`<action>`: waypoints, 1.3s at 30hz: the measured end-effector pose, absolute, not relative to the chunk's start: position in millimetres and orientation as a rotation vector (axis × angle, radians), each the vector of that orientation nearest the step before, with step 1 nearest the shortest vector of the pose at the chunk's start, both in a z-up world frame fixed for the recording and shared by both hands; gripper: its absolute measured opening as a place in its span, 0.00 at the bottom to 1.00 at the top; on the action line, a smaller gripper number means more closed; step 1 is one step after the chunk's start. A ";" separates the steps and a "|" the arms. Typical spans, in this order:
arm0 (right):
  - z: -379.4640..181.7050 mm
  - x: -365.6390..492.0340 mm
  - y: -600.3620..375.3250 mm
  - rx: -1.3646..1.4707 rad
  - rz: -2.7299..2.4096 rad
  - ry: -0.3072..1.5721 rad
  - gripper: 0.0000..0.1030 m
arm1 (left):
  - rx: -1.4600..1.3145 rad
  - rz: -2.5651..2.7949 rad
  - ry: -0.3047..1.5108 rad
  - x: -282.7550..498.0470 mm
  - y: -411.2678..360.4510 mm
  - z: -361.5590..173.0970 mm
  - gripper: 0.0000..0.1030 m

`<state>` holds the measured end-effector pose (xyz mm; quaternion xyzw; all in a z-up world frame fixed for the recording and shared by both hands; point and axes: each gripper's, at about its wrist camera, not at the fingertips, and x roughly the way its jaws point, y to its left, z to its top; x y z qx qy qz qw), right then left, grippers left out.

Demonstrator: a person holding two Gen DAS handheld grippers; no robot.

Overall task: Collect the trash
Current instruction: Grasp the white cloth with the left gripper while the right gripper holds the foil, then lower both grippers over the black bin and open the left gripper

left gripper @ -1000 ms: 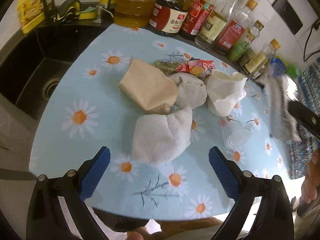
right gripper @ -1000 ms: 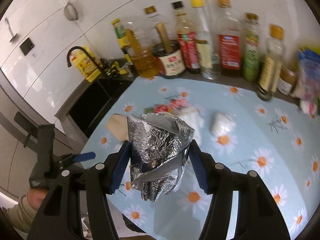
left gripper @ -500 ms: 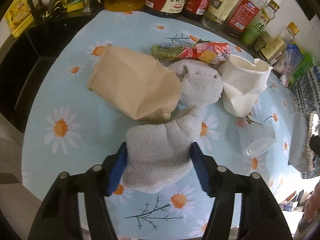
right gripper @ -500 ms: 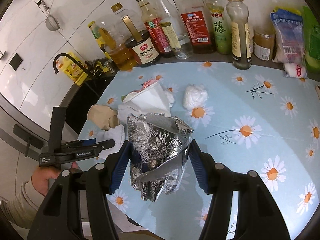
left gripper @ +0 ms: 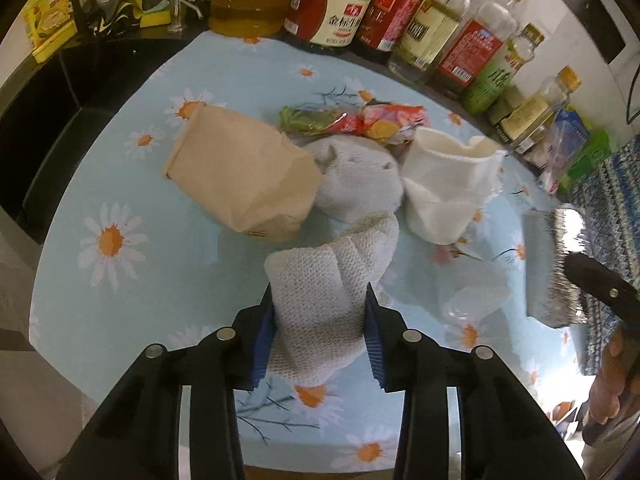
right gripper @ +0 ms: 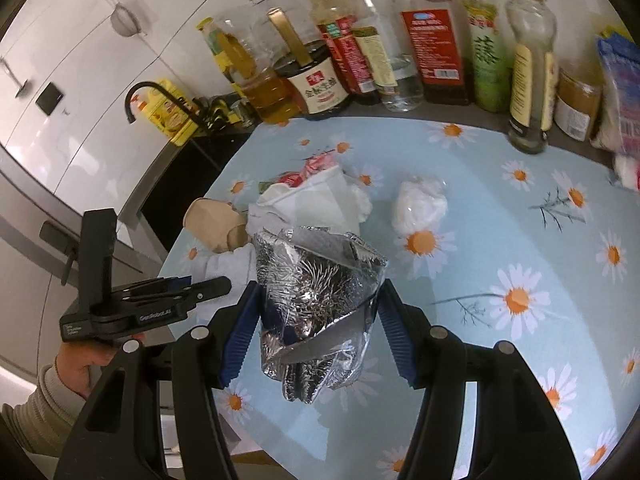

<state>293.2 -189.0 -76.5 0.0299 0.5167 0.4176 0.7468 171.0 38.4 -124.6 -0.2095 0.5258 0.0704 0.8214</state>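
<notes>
Crowding the clamped wipe point(left gripper: 320, 304): paper bag point(left gripper: 240, 184), cup point(left gripper: 444, 192).

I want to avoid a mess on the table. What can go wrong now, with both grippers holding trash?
The left gripper pinches only one end of the white cloth; its far end touches the brown paper bag and could drag it. The crumpled foil in the right gripper might slip.
</notes>
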 end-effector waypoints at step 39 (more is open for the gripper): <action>-96.5 98.1 -74.2 -0.055 0.891 1.228 0.58 | -0.577 0.074 1.036 -27.3 116.5 -119.9 0.37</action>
